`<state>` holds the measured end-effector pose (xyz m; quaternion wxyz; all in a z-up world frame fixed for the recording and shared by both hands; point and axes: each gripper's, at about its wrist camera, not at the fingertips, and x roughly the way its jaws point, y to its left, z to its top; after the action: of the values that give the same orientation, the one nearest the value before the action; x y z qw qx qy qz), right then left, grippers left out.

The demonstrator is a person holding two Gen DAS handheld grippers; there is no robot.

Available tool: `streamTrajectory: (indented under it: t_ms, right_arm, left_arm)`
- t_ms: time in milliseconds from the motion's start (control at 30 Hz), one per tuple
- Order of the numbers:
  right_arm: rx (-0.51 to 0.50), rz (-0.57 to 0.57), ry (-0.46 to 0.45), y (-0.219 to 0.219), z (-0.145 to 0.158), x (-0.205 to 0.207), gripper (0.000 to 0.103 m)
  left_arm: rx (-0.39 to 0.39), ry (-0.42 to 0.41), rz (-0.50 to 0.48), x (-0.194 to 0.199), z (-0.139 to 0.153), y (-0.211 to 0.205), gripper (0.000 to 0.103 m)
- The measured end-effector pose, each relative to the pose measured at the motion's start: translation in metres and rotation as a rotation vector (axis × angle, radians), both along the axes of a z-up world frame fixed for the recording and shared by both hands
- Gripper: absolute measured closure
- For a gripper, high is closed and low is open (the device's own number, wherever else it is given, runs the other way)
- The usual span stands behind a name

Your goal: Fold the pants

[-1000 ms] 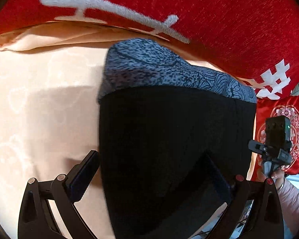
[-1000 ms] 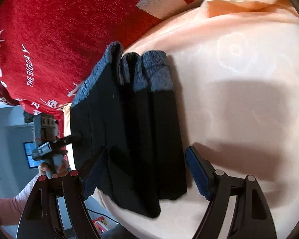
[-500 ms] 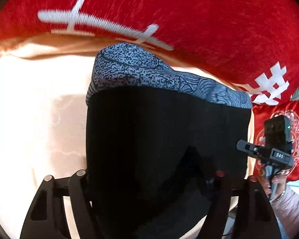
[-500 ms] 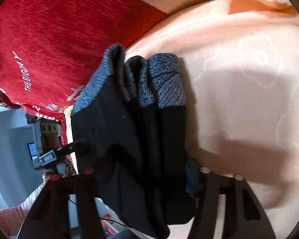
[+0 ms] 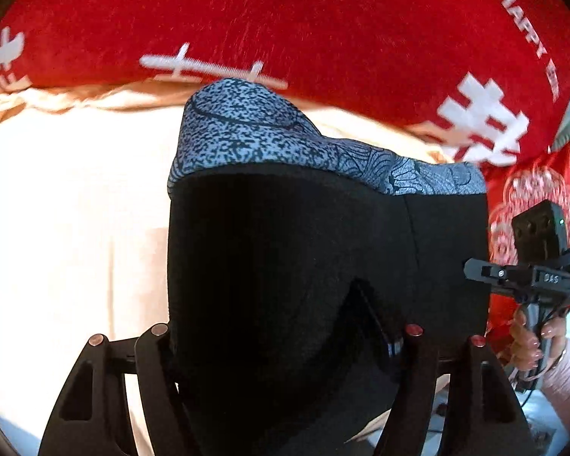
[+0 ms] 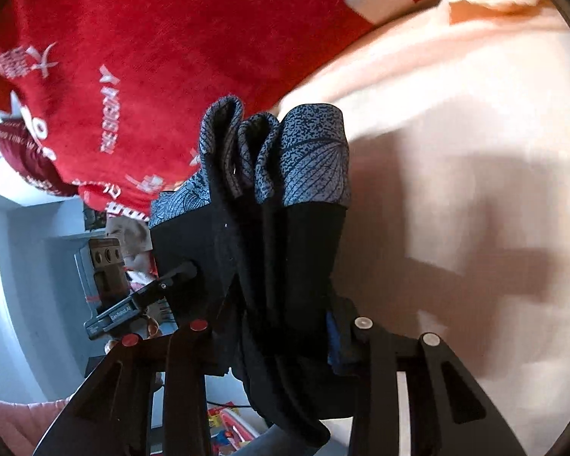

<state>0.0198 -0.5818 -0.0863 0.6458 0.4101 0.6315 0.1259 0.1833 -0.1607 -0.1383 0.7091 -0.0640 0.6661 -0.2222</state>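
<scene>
The black pants (image 5: 292, 250) with a grey-blue patterned waistband (image 5: 269, 136) are folded into a thick bundle, lifted off the peach sheet (image 5: 64, 228). My left gripper (image 5: 281, 345) is shut on the bundle's near edge. In the right wrist view the folded pants (image 6: 285, 258) hang in several layers with the waistband (image 6: 307, 159) far from me. My right gripper (image 6: 273, 330) is shut on their other end. Each gripper shows in the other's view, the right one (image 5: 475, 266) at the bundle's right edge and the left one (image 6: 186, 269) at its left.
A red blanket with white lettering (image 5: 304, 26) lies behind the pants, also in the right wrist view (image 6: 133, 57). A red cushion (image 5: 532, 190) stands at the right. The peach sheet (image 6: 456, 152) spreads to the right. A grey room and floor clutter (image 6: 228, 425) lie beyond the bed edge.
Both grippers went from open around the bundle to shut on it. The pants have risen off the sheet and the views have tilted.
</scene>
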Motion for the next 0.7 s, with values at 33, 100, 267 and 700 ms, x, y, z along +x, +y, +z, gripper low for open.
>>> streamTrajectory:
  t_ms: [33,100,267,700]
  right_arm:
    - [0.002,-0.002,0.004,0.007,0.002,-0.008,0.064]
    - [0.000,-0.002,0.010,0.017,0.005,-0.025,0.064]
    - [-0.025,-0.014,0.009,0.033,0.000,-0.053,0.063]
    - [-0.299,-0.017,0.073,0.049,-0.029,-0.073,0.039]
  left_arm:
    - [0.001,0.005,0.003,-0.008,0.000,0.005,0.031]
    - [-0.012,0.019,0.018,-0.021,-0.004,0.015,0.031]
    - [0.014,0.023,-0.015,-0.038,-0.028,0.023,0.031]
    - [0.102,-0.063,-0.028,-0.048,-0.050,0.056,0.001]
